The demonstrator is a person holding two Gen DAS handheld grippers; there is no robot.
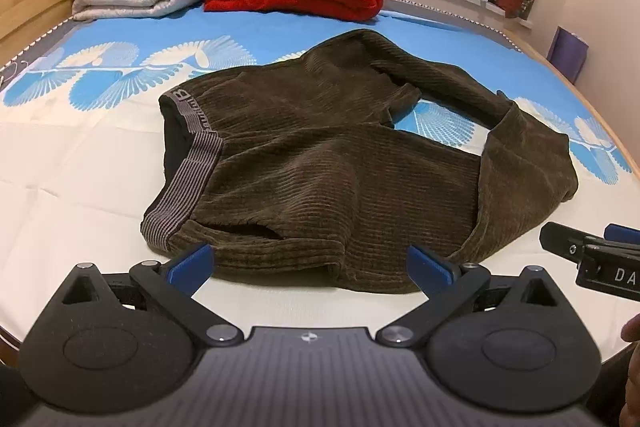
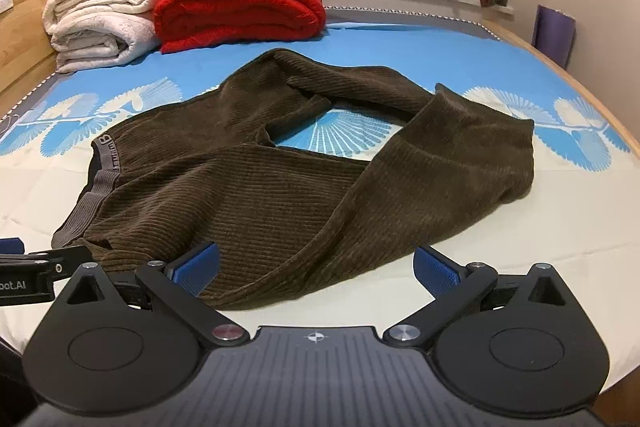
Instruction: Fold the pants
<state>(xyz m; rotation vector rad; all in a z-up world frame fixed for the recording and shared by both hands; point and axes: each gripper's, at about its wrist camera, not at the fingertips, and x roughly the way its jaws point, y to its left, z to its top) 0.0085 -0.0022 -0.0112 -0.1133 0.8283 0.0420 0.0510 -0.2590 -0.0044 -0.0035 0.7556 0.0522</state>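
Two grippers, left gripper (image 1: 310,261) and right gripper (image 2: 316,267), hover with jaws spread wide and empty over the brown pants (image 1: 320,163) sprawled crooked on the bed (image 1: 80,187) — best untangle those crossed legs flat before pinching the near hem.
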